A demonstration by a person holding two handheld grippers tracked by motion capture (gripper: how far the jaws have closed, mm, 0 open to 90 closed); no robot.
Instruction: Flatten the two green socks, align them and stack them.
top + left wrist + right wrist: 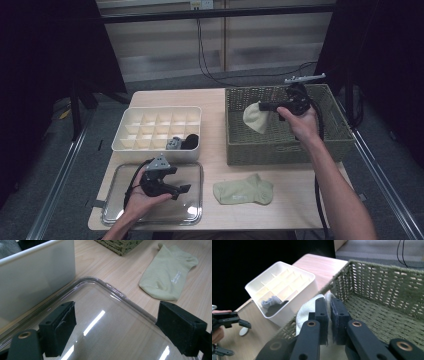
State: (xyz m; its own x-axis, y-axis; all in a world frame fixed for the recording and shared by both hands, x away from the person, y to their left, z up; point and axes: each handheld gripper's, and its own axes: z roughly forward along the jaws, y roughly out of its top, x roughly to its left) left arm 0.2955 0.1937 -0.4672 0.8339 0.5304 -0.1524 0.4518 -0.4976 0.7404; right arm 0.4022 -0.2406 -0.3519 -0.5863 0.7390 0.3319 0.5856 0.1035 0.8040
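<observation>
My right gripper (263,106) hovers over the left part of the woven basket (285,145), shut on a pale sock (255,119) that hangs from its jaws. In the right gripper view the jaws (329,307) pinch the sock's cloth (307,310) above the basket's near wall (387,287). A second pale green sock (243,191) lies flat on the table in front of the basket, also seen in the left gripper view (167,272). My left gripper (179,181) rests open over a clear plastic lid (190,212), with nothing between its jaws (117,315).
A white divided box (160,111) stands left of the basket, with a grey sock (270,302) and a black sock (274,310) in its near compartments. The clear lid (107,287) lies in front of the box. Cables trail behind the table.
</observation>
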